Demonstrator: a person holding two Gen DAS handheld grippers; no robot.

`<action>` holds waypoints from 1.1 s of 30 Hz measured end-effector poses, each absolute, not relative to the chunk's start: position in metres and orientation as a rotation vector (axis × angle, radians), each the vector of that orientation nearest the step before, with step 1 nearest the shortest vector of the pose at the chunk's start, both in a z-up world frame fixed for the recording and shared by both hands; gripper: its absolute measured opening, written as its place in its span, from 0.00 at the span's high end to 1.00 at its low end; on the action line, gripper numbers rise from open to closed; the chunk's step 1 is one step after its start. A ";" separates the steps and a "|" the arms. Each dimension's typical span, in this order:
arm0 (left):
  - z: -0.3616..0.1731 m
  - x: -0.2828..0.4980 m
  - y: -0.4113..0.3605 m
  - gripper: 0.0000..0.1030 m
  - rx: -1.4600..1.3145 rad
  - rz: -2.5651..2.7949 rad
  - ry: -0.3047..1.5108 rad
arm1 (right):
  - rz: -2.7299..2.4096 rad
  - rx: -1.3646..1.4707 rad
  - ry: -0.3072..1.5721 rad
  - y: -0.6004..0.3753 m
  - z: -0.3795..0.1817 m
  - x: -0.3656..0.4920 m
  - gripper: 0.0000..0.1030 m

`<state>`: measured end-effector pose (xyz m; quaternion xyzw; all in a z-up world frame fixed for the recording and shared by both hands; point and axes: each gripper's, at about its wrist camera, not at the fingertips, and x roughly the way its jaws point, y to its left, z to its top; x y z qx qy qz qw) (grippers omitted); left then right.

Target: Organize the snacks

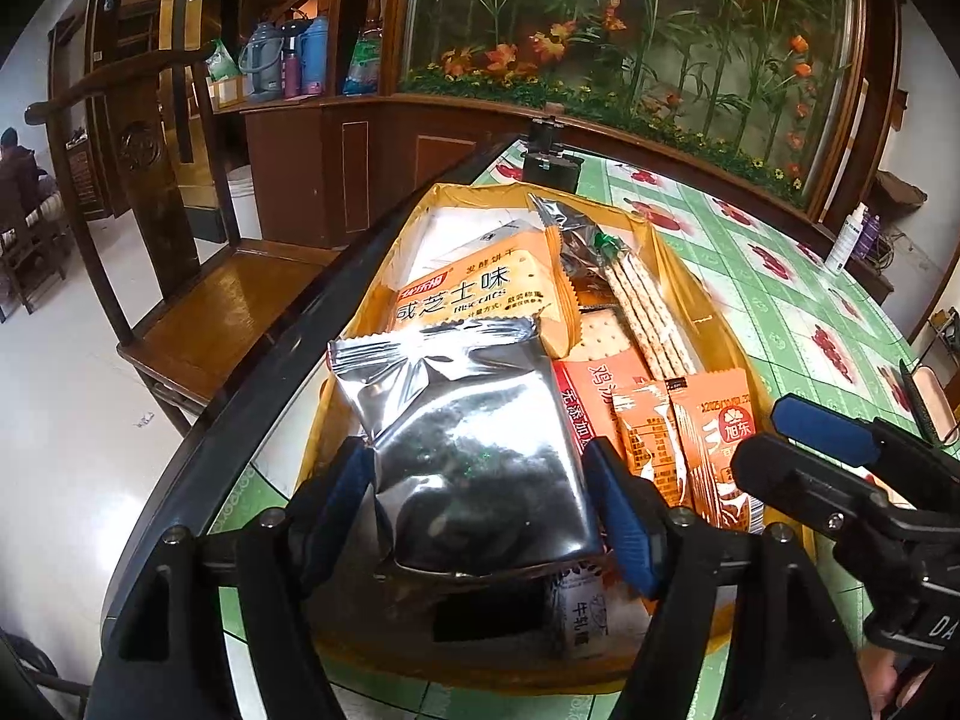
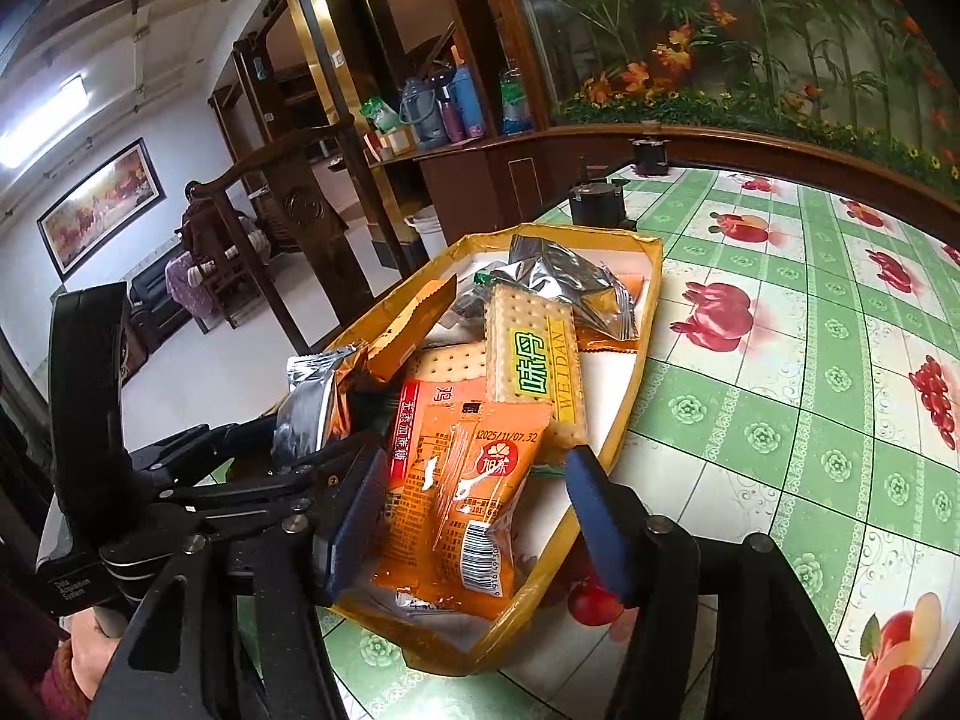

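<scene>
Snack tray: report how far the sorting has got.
Done: many packets already lie in the yellow tray, among them crackers and biscuit sticks. In hand: the left gripper has a silver packet between its jaws over the tray; the right gripper stands open around an orange packet lying in the tray. Left: the pile is still jumbled, and no snacks show on the tablecloth.

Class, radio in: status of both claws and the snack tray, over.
Left claw astride silver packet, grip unclear. Right claw open around orange packet. Both packets over the yellow tray. Nothing blocking.
</scene>
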<state>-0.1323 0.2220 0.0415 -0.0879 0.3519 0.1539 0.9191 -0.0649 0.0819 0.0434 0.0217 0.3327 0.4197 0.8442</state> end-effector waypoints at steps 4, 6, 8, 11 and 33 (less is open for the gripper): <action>0.041 -0.133 0.221 0.30 -0.169 0.327 0.725 | 0.886 0.048 0.703 0.081 0.044 -0.064 0.35; 0.042 -0.134 0.220 0.29 -0.166 0.335 0.720 | 0.886 0.050 0.703 0.080 0.044 -0.064 0.35; 0.043 -0.134 0.217 0.29 -0.157 0.344 0.716 | 0.883 0.051 0.702 0.080 0.044 -0.064 0.35; 0.045 -0.136 0.215 0.21 -0.136 0.380 0.697 | 0.879 0.064 0.705 0.077 0.045 -0.062 0.34; 0.054 -0.151 0.198 0.07 -0.049 0.490 0.618 | 0.831 0.100 0.684 0.064 0.047 -0.063 0.17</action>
